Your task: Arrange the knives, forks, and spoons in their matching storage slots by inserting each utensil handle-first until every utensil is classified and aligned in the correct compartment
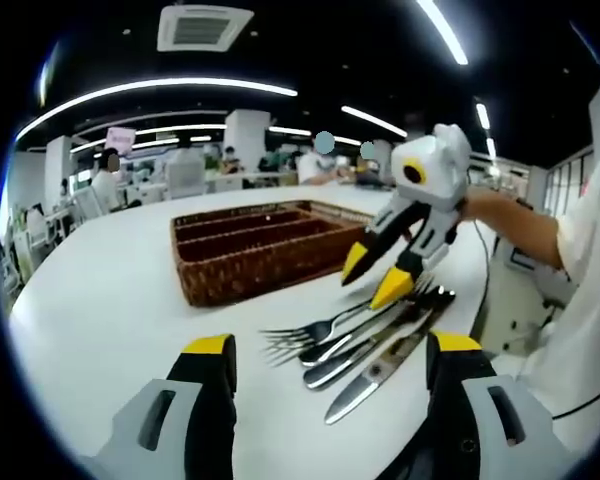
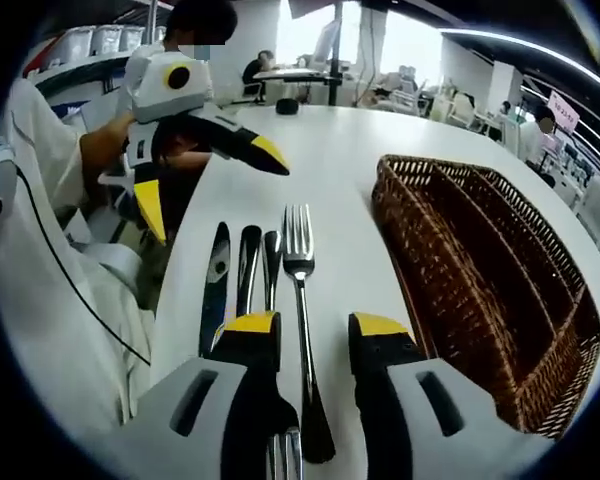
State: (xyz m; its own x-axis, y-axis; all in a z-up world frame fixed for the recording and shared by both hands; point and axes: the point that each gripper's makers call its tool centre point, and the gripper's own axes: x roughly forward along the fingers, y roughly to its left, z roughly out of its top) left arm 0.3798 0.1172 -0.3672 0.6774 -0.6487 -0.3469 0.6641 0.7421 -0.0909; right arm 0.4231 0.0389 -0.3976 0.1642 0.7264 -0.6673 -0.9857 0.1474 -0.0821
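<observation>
Looks like an open-plan office from my feed. Black ceiling with long white LED light strips [image 1: 160, 88] at 11 o'clock and a square white ceiling air-con cassette [image 1: 204, 26] at 12. Behind the curved white tabletop [image 1: 100, 290]: rows of desks, white square columns [image 1: 246, 138], seated people [image 1: 108, 182], bright windows [image 2: 410, 45] at 1 o'clock.

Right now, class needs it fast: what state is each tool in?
Left tool: open, holding nothing, above the table.
Right tool: open, jaws either side of the fork, not closed on it.
</observation>
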